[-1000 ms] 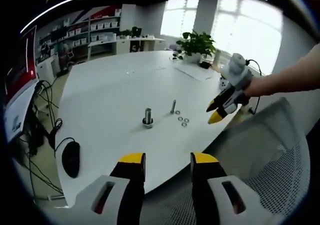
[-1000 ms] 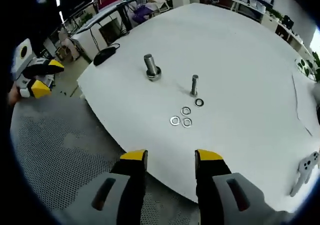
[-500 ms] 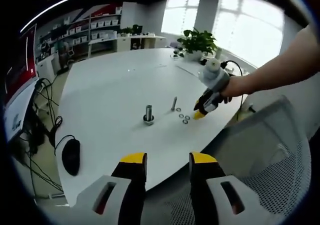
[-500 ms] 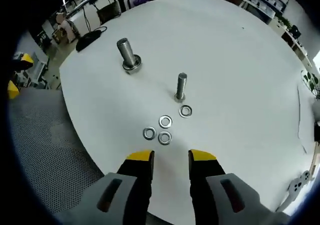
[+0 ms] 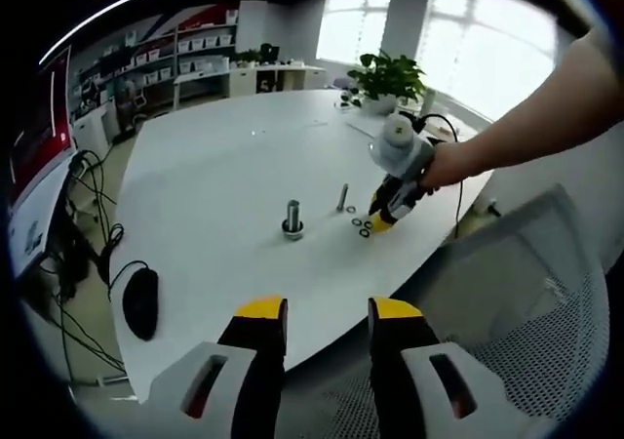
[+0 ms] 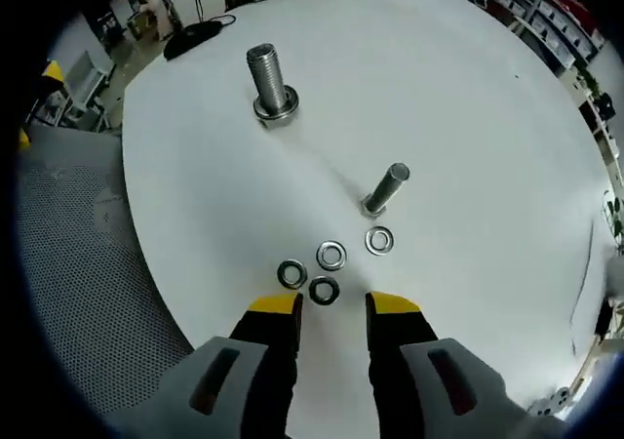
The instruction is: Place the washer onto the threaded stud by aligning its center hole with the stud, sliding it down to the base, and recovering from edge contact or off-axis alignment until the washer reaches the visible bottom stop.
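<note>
Several flat metal washers [image 6: 331, 256] lie loose on the white table [image 6: 468, 117], and show small in the left gripper view [image 5: 361, 227]. Beyond them a thin threaded stud [image 6: 383, 190] stands upright; a thicker stud [image 6: 270, 83] with a washer at its base stands farther left. My right gripper [image 6: 333, 305] hovers just short of the nearest washer [image 6: 324, 290], open with nothing between its yellow-tipped fingers. From the left gripper view it [image 5: 382, 218] is seen low over the washers beside the thin stud [image 5: 343, 198]. My left gripper [image 5: 327, 312] is open, back at the table's near edge.
A black mouse [image 5: 141, 302] with its cable lies at the table's left edge. A grey mesh chair [image 5: 526, 341] stands against the near edge. A potted plant [image 5: 390, 73] and papers are at the far side. The left gripper's yellow tip [image 6: 54, 70] shows at the right gripper view's left edge.
My right gripper has come down and forward to the washers, and its fingers have drawn a little closer together. The left gripper has hardly moved.
</note>
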